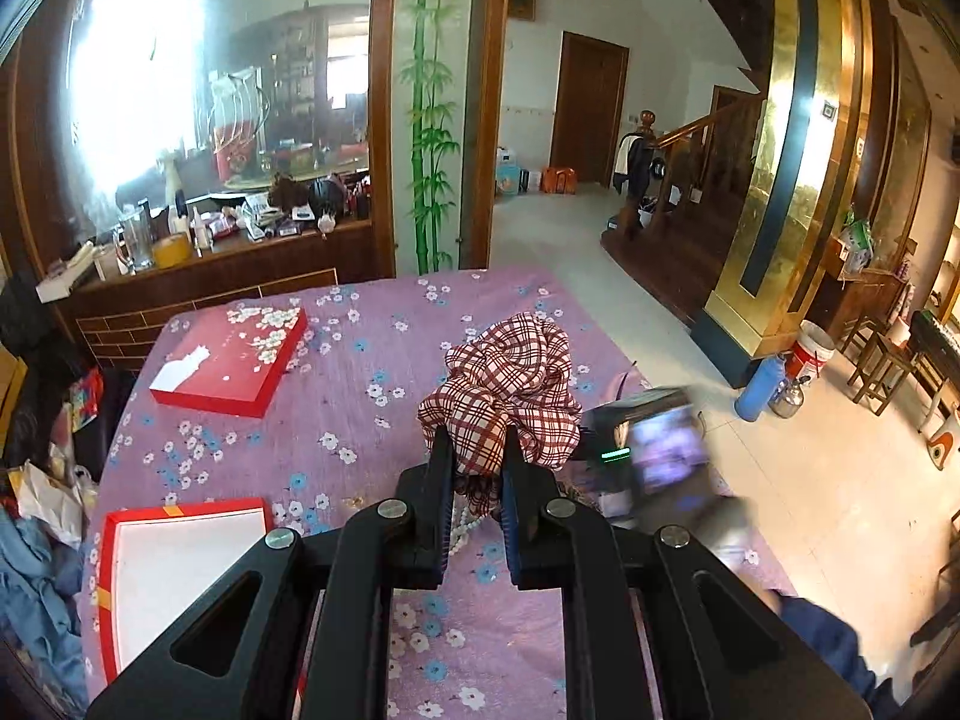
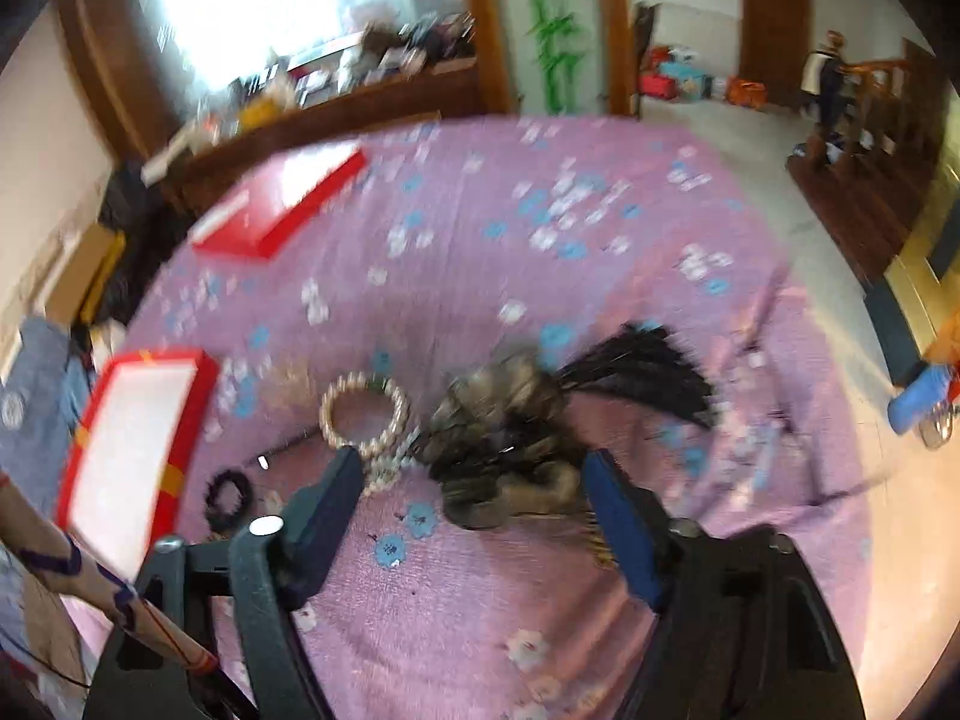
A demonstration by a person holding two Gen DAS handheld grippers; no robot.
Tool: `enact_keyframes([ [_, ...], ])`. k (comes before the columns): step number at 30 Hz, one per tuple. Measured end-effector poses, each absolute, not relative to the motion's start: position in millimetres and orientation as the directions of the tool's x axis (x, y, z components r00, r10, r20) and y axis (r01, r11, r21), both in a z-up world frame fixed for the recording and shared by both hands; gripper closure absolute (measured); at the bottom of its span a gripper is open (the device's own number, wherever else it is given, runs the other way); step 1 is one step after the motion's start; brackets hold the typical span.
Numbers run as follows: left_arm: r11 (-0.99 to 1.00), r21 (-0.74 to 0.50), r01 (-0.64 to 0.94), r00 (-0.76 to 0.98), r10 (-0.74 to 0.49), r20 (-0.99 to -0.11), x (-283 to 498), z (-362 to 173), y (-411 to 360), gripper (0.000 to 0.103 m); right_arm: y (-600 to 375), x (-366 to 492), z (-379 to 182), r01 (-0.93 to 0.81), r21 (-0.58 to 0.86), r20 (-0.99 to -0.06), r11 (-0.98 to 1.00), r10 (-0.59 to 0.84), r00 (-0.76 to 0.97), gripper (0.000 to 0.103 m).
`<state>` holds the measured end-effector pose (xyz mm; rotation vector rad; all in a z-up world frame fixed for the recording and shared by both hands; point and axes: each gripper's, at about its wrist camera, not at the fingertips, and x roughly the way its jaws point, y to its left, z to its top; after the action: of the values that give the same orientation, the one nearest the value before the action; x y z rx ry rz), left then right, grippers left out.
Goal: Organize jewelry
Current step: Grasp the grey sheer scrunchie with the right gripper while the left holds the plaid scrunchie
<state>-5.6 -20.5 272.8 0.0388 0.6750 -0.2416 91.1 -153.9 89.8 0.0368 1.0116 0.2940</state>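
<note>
My left gripper (image 1: 477, 456) is shut on a red-and-white plaid scrunchie (image 1: 504, 390) and holds it above the purple floral tablecloth (image 1: 360, 420). A white bead strand (image 1: 465, 525) lies under it. The open red box tray (image 1: 180, 570) with a white inside sits at the near left, its red lid (image 1: 231, 360) farther back. In the blurred right wrist view my right gripper (image 2: 474, 480) is open over a dark hair piece with a black tassel (image 2: 522, 414). A pearl bracelet (image 2: 363, 411) and a black hair tie (image 2: 228, 495) lie left of it, near the tray (image 2: 138, 438).
The right gripper's blurred body (image 1: 654, 444) shows at the table's right edge. The lid also shows in the right wrist view (image 2: 282, 204). A cluttered wooden sideboard (image 1: 210, 252) stands behind the table. Tiled floor, stairs and a blue bottle (image 1: 759, 387) lie to the right.
</note>
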Motion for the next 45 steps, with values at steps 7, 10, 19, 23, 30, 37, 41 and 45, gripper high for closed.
enact_keyframes([
  [7,0.980,-0.065,0.186,0.739,-0.183,-0.648,-24,236,-2,0.090,-124,101,36,-0.220,-0.098,-0.859,0.971,0.029,0.511,0.068],
  [10,0.985,-0.083,0.150,0.735,-0.167,-0.658,-28,215,12,0.090,-130,96,27,-0.202,-0.088,-0.856,0.975,0.030,0.517,0.088],
  [19,0.988,-0.134,0.074,0.741,-0.145,-0.655,-40,153,50,0.090,-170,32,81,-0.281,0.351,-0.685,0.893,0.450,0.574,0.087],
  [23,0.986,-0.155,0.058,0.713,-0.150,-0.685,-37,128,56,0.090,-176,27,79,-0.325,0.512,-0.608,0.795,0.602,0.517,0.084],
  [30,0.986,-0.155,0.058,0.706,-0.151,-0.692,-45,110,63,0.090,-148,5,73,-0.369,0.368,-0.661,0.854,0.519,0.542,0.082],
  [37,0.986,-0.164,0.041,0.699,-0.146,-0.700,-52,102,79,0.090,-125,-16,58,-0.424,0.241,-0.738,0.873,0.449,0.504,0.046],
  [41,0.985,-0.172,0.019,0.703,-0.136,-0.698,-55,103,92,0.090,-139,-37,73,-0.420,0.195,-0.680,0.886,0.431,0.593,0.032],
  [45,0.984,-0.180,-0.001,0.710,-0.126,-0.693,-57,104,108,0.090,-148,-37,70,-0.390,0.184,-0.673,0.902,0.405,0.619,0.020],
])
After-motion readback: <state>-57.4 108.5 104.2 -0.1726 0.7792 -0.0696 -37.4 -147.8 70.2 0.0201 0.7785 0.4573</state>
